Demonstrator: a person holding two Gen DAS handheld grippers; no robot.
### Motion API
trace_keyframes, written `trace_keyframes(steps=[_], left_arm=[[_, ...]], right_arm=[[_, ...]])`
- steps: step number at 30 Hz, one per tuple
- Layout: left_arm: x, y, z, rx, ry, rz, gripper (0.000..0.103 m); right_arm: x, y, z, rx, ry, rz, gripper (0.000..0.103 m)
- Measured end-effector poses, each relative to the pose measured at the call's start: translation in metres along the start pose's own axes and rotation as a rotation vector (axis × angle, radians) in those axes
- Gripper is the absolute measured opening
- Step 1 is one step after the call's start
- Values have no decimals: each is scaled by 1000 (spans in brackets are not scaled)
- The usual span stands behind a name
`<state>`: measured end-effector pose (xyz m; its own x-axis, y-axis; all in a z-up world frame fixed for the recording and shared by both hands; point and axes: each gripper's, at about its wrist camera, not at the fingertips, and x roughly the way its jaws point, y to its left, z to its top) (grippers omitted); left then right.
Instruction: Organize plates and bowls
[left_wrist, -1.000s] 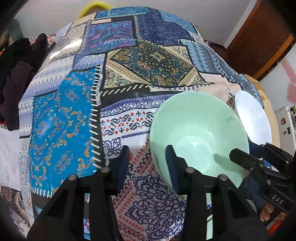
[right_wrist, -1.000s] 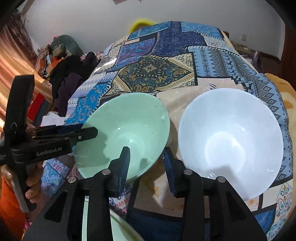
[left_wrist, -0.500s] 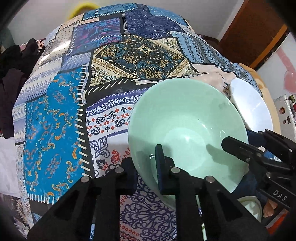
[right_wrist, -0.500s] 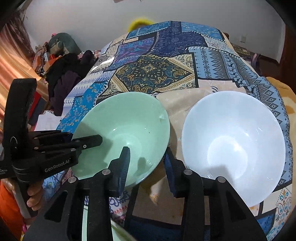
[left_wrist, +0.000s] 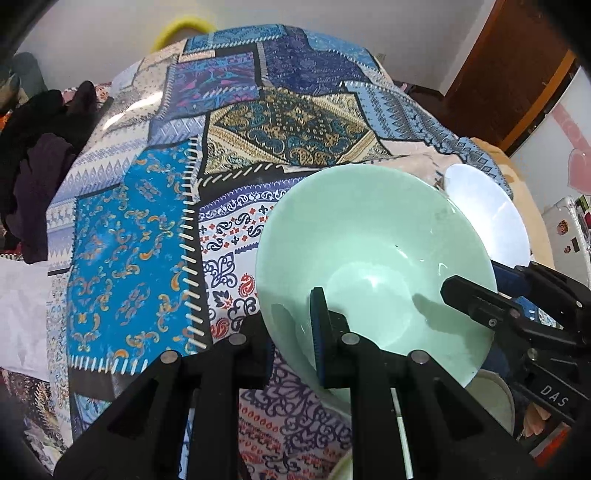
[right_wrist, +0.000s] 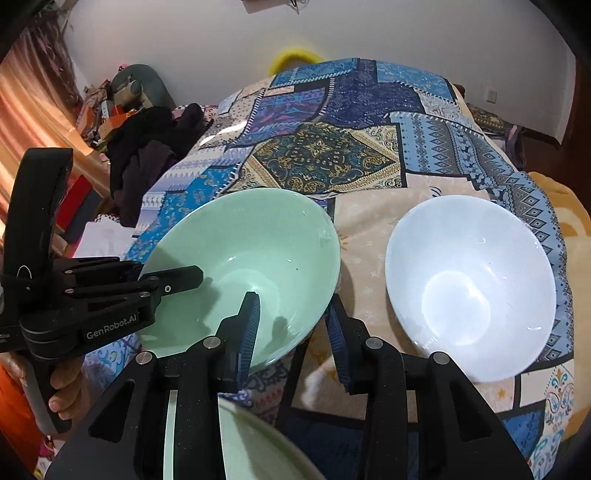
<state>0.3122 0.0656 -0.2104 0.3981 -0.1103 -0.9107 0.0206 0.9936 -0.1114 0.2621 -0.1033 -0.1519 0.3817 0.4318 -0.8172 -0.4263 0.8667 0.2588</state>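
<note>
1. Left wrist view: a patchwork patterned cloth covers the surface. The left gripper is clamped on the near rim of the glossy pale green ceramic bowl, one finger inside, one outside.
2. Right wrist view: the right gripper straddles the green bowl's rim, fingers slightly apart; I cannot tell whether they press. The round white ceramic bowl rests beside it.

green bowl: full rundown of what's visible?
The green bowl is pale mint, glossy, ceramic-looking, wide and deep, empty, tilted. Both grippers pinch its rim: the left gripper on the near-left edge, the right gripper on the near-right edge. It sits over the patchwork cloth, left of the white bowl, not touching it.
</note>
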Motion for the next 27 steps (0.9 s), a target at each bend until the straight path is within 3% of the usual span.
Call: trace_keyframes(steps=[27], left_arm=[[-120, 0, -77, -69, -130, 6, 18]], right_arm=[[-78, 62, -30, -85, -122, 72, 34]])
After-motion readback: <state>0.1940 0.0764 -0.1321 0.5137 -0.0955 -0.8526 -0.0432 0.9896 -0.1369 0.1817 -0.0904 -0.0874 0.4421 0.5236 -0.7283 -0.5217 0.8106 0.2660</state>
